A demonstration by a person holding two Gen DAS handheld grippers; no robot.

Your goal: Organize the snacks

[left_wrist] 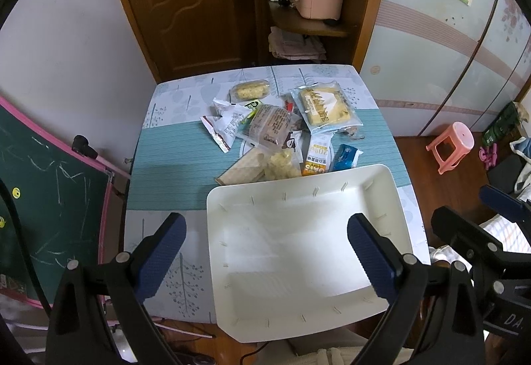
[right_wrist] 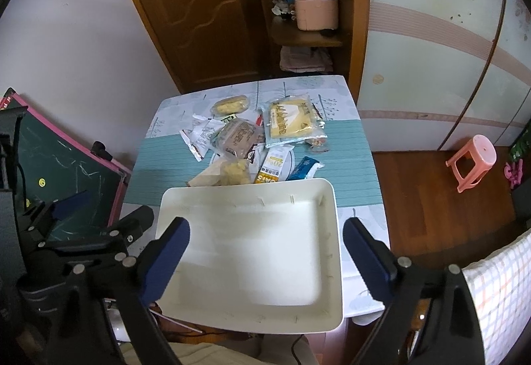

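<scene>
Both grippers, left gripper (left_wrist: 267, 252) and right gripper (right_wrist: 265, 257), gape wide and hold nothing above my white tray (left_wrist: 391, 192). Nothing is sorted yet: every snack packet (left_wrist: 278, 129) lies heaped on the desk (left_wrist: 172, 166) just beyond the tray.

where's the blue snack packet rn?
The blue snack packet lies on the table, just beyond the white tray's far right corner, right of the orange oats packet; both views show it.

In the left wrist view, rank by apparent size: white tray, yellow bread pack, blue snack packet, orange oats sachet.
1. White tray, though it is also nearest the camera.
2. Yellow bread pack.
3. Orange oats sachet.
4. Blue snack packet, close to the sachet and partly hidden behind the tray rim, so that order is unsure.
</scene>
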